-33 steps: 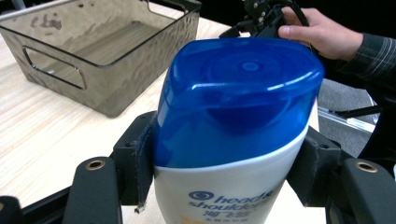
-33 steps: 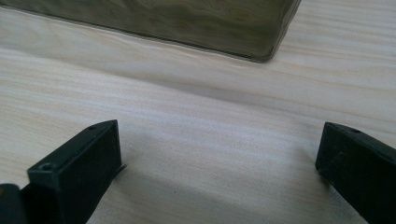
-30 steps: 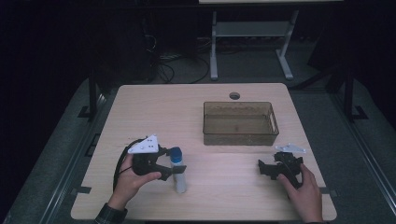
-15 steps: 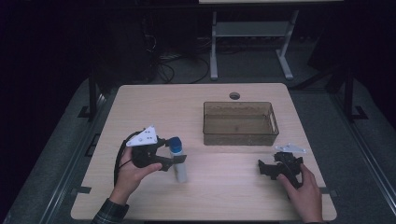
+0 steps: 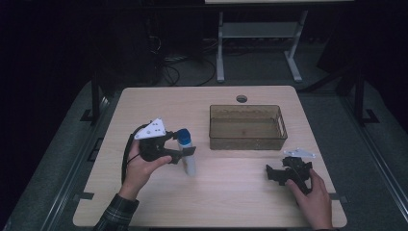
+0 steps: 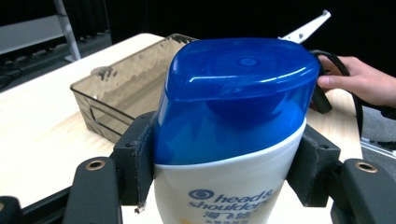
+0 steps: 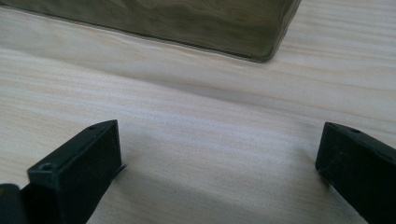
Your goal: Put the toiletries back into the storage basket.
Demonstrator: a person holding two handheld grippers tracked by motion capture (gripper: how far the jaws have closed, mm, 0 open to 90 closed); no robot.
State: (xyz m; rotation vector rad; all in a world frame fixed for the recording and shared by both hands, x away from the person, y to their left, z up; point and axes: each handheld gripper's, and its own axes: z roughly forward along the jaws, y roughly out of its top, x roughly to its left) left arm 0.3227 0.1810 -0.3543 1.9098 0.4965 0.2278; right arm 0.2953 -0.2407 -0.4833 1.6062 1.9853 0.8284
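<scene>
High view shows the wooden table [image 5: 144, 110] bearing a smoky plastic bin [image 5: 248, 127] far right, the Head & Shoulders bottle [image 5: 186, 153] clamped upright in the left gripper [image 5: 185, 153] left of it, and the right gripper [image 5: 270, 172] gaping wide near right.

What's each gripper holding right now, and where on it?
Left gripper clamps the shampoo bottle at its shoulder, just under the blue cap. Right gripper holds nothing.

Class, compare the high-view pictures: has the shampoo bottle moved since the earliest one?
Yes. The shampoo bottle, clamped in the left gripper, has shifted slightly up the picture, toward the brown bin.
</scene>
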